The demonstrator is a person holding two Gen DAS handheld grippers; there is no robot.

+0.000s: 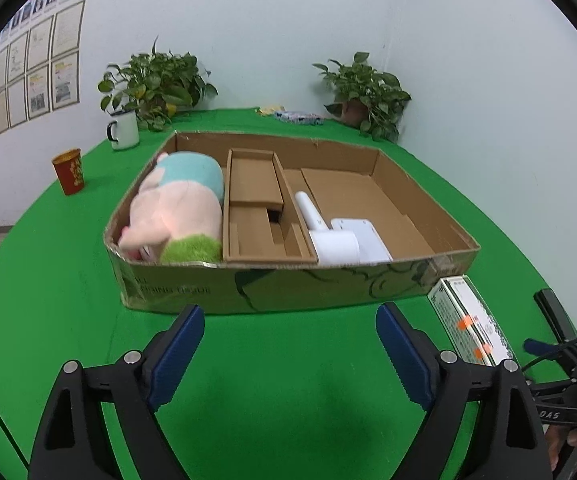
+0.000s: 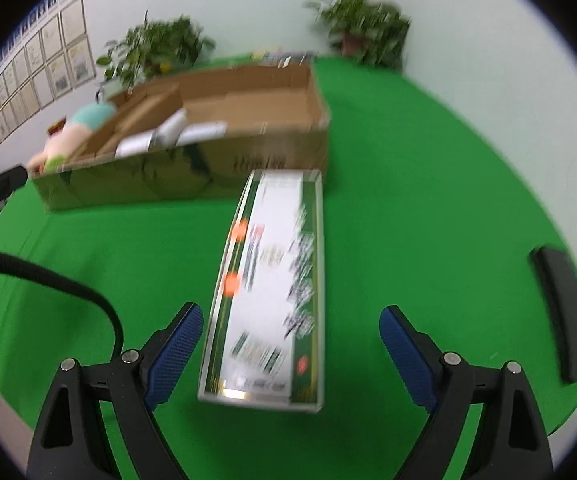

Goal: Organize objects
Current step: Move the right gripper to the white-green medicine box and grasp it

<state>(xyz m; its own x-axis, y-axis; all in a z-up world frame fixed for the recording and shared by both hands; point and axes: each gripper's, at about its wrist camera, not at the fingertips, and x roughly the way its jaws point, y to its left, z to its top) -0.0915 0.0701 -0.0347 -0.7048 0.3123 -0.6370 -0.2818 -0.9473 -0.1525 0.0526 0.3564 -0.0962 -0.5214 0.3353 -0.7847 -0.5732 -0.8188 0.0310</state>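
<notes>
A low cardboard tray [image 1: 288, 286] [image 2: 192, 178] stands on the green table. It holds a pink and teal plush toy [image 1: 180, 204], a cardboard insert [image 1: 260, 208] and a white device [image 1: 336, 236]. A long green-and-white box [image 2: 268, 292] [image 1: 470, 320] lies flat on the cloth by the tray's right front corner. My right gripper [image 2: 290, 344] is open, its blue pads either side of the box's near end, not touching. My left gripper [image 1: 290, 344] is open and empty in front of the tray.
A white mug [image 1: 123, 130], a red cup [image 1: 69, 170] and two potted plants [image 1: 156, 84] [image 1: 364, 92] stand behind the tray. A black flat object [image 2: 564, 312] lies at the right table edge. Small packets [image 1: 296, 116] lie at the back.
</notes>
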